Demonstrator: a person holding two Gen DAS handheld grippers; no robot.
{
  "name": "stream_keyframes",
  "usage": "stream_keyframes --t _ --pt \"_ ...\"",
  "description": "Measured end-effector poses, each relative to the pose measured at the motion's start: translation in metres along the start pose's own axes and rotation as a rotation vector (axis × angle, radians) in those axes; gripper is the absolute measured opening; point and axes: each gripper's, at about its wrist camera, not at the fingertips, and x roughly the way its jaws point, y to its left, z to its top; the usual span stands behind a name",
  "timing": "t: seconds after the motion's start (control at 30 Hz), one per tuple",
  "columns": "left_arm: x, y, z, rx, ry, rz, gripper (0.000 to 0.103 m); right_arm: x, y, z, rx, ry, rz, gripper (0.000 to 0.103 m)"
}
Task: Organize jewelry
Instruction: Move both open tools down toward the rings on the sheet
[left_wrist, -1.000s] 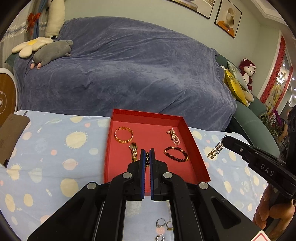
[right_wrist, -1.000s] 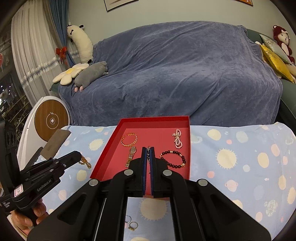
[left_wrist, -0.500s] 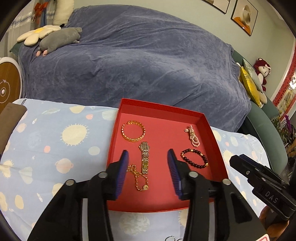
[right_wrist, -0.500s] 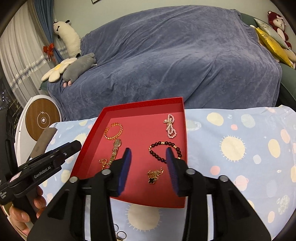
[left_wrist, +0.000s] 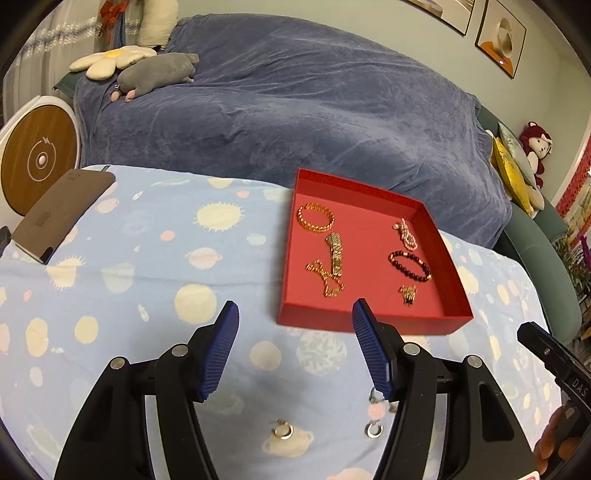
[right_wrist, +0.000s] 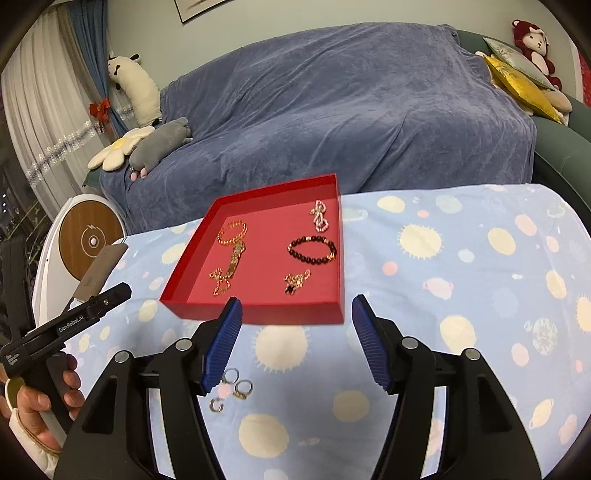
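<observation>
While both tools hover above the cloth-covered counter, the left hand-held gripper and right hand-held gripper gape wide, holding nothing. Six pieces lie apart in the red tray: bracelets, chains, a gold watch. Small rings rest loose on the cloth nearer the tools. They look light, hard and slippery; pinching a band across its rim seems safest.

Matt red tray (paperboard-like), glossy metal rings.
</observation>
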Motion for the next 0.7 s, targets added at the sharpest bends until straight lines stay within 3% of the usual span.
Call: stream_keyframes --t 0.27,0.6,0.7 --pt "-0.02 0.009 -0.045 0.01 0.019 0.001 0.063 -0.008 0.004 -0.048 0.003 0.057 0.013 0.06" --pt "-0.003 0.005 -0.078 0.08 0.095 0.015 0.063 0.012 0.035 -0.072 -0.099 0.113 0.022 0.06" --pt "-0.007 0.008 -0.075 0.068 0.089 0.012 0.065 0.024 0.045 -0.077 -0.122 0.14 0.031 0.047"
